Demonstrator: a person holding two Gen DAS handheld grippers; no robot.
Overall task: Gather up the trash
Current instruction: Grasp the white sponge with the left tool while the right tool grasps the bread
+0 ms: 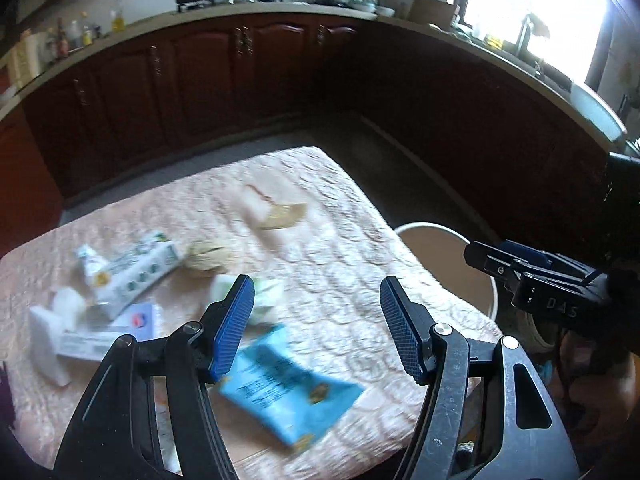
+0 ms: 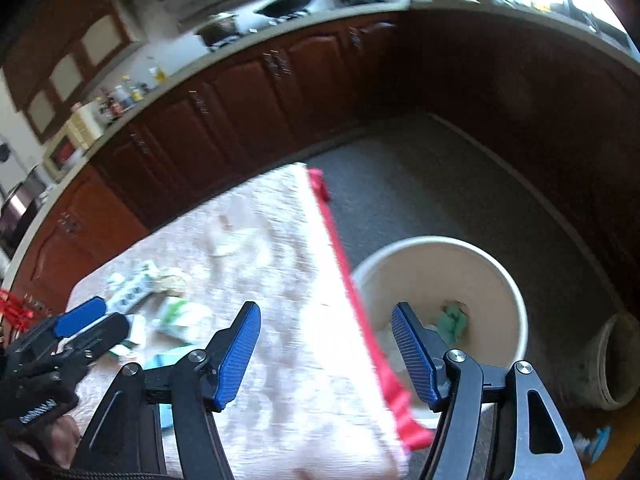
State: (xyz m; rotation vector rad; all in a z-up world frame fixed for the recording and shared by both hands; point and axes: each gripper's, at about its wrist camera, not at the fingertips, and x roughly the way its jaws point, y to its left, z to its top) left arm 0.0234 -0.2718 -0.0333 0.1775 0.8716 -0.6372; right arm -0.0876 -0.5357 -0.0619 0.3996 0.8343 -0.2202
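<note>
Both our grippers gaped empty; the blue packet [image 1: 290, 390] lay lower centre, just under our left gripper [image 1: 316, 320], the right gripper [image 2: 326, 352] farther off.

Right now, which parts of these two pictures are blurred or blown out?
Left wrist view: the blue packet and other table litter smear; the window glares white. Right wrist view: the tablecloth is streaked and overexposed; bucket soft.
</note>
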